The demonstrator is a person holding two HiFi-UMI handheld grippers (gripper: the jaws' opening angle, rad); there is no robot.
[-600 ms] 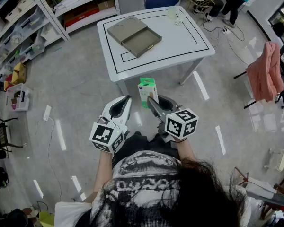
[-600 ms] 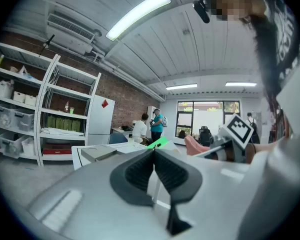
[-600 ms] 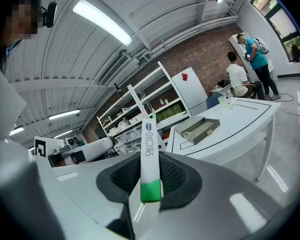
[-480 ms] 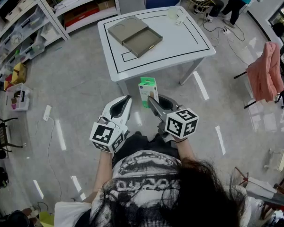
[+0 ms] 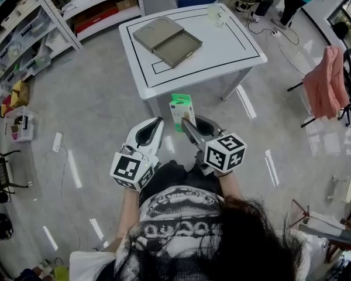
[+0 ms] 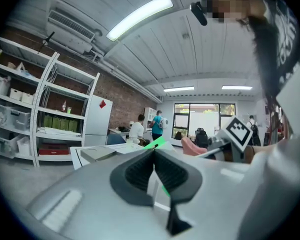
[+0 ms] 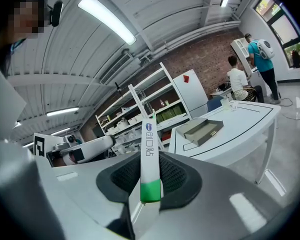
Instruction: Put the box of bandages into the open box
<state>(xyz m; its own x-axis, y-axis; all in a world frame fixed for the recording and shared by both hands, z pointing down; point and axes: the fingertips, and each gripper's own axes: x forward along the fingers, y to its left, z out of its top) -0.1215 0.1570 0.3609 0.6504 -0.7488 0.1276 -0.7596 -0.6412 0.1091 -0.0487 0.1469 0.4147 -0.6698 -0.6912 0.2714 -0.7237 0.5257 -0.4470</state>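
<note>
Green-and-white box of bandages stands upright, clamped by the right gripper, in the air short of the white table. On the table lies the open grey box, its lid touching it. The left gripper, alongside, has its jaws together, empty.

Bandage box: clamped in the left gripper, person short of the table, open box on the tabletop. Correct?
Wrong gripper. The bandage box is clamped in the right gripper, plain in the right gripper view; the left gripper has its fingers together on nothing. The rest stands: person short of the table, open box on the tabletop.
</note>
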